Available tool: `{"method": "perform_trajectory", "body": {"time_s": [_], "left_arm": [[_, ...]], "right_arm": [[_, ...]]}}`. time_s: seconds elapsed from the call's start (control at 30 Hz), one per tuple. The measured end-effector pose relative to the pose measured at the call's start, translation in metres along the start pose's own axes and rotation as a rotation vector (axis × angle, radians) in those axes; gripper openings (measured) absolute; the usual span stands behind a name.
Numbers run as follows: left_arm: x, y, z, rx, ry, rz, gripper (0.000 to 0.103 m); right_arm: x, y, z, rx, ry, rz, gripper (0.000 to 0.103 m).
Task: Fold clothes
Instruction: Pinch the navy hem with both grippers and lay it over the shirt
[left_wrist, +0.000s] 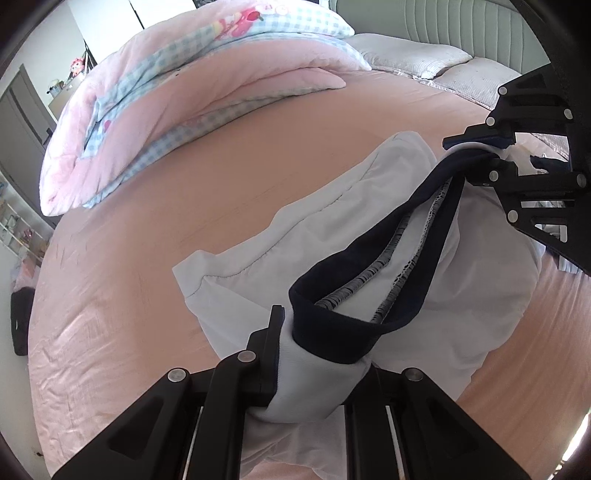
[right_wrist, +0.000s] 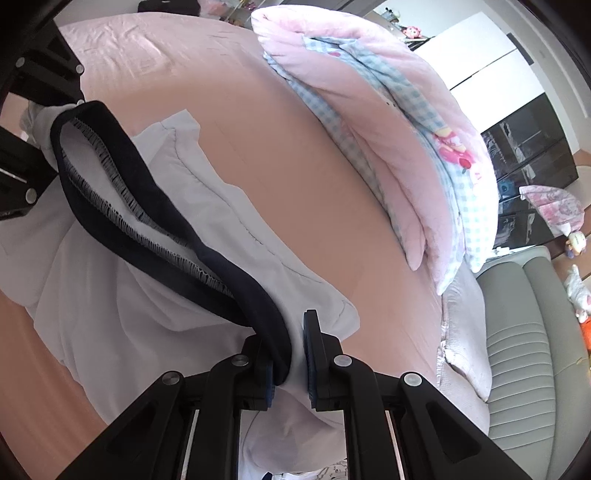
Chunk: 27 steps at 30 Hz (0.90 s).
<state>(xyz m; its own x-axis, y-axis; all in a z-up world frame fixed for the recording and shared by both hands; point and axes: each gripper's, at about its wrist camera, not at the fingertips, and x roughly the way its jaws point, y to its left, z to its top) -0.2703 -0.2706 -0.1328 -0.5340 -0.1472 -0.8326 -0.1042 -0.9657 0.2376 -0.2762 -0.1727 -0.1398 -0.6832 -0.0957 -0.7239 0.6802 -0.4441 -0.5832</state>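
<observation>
Over the pink bed sheet (left_wrist: 122, 258), the left gripper (left_wrist: 314, 373) was closed almost fully, its jaws pinching one end of the white garment (left_wrist: 229, 266) at the dark navy waistband (left_wrist: 369, 306). The right gripper (right_wrist: 290, 354) was likewise nearly shut, clamping the opposite end of the same waistband, with white fabric bunched between its blue-padded fingers (right_wrist: 309, 350). The waistband hung as a slack loop between the two grippers, its grey inner stitching exposed. The garment's body draped below onto the sheet, one hemmed edge lying flat on the bed. Beyond it, toward the far edge of the bed, a folded pink and blue-checked quilt (right_wrist: 388, 122) lay well apart from the garment.
</observation>
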Motion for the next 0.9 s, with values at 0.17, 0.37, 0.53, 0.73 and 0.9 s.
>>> {"method": "perform_trajectory", "body": {"time_s": [0.17, 0.37, 0.53, 0.73, 0.9], "left_arm": [[0.014, 0.018, 0.011, -0.054, 0.057, -0.049, 0.011], [0.035, 0.041, 0.027, -0.154, 0.12, -0.117, 0.011], [0.058, 0.051, 0.037, -0.224, 0.173, -0.136, 0.011], [0.084, 0.061, 0.041, -0.347, 0.235, -0.164, 0.011], [0.103, 0.074, 0.038, -0.454, 0.311, -0.239, 0.011]], "right_arm": [[0.026, -0.021, 0.013, 0.122, 0.072, 0.095, 0.009], [0.058, -0.048, 0.021, 0.326, 0.148, 0.241, 0.01], [0.079, -0.059, 0.026, 0.429, 0.202, 0.288, 0.01], [0.105, -0.071, 0.03, 0.559, 0.271, 0.358, 0.01], [0.125, -0.075, 0.022, 0.672, 0.319, 0.424, 0.013]]}}
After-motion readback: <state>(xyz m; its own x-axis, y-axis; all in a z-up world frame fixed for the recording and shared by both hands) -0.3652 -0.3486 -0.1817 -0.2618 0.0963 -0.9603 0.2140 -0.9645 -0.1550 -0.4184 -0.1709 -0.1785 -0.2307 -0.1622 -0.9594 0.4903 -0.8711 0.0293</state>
